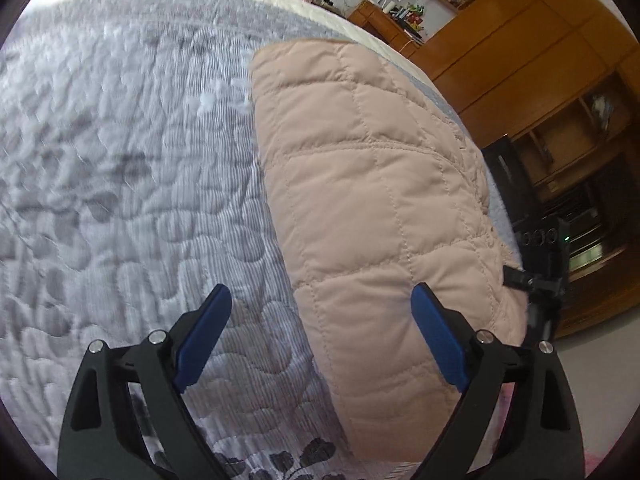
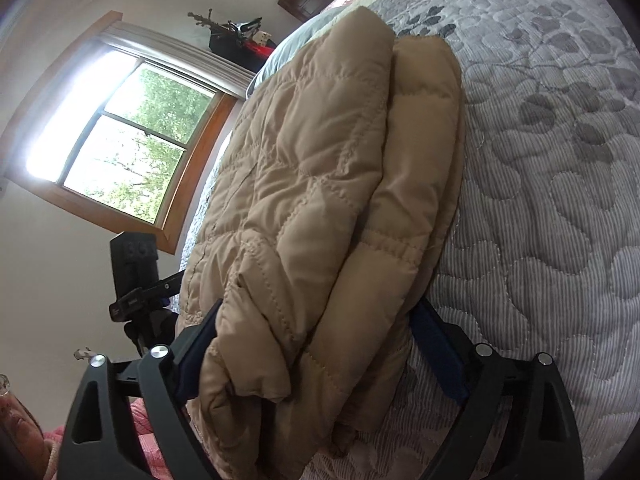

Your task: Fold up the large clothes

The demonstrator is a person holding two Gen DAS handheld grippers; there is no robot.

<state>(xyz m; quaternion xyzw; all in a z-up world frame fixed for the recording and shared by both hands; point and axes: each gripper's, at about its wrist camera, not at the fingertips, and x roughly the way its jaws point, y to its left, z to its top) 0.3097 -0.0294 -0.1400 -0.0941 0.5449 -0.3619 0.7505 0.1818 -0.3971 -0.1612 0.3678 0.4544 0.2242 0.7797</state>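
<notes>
The quilted jacket (image 2: 320, 208) covers most of the right gripper's fingers (image 2: 438, 354), so whether they press the cloth cannot be told. Its near end runs off the bottom edge in both views. The bedspread (image 1: 120, 160) blurs at the left. Shelf clutter (image 1: 404, 10) is too small to identify.

A bed (image 1: 120, 160) covered in a grey quilt with a leaf pattern; a folded tan padded jacket (image 1: 380, 184) lies directly on it.
</notes>
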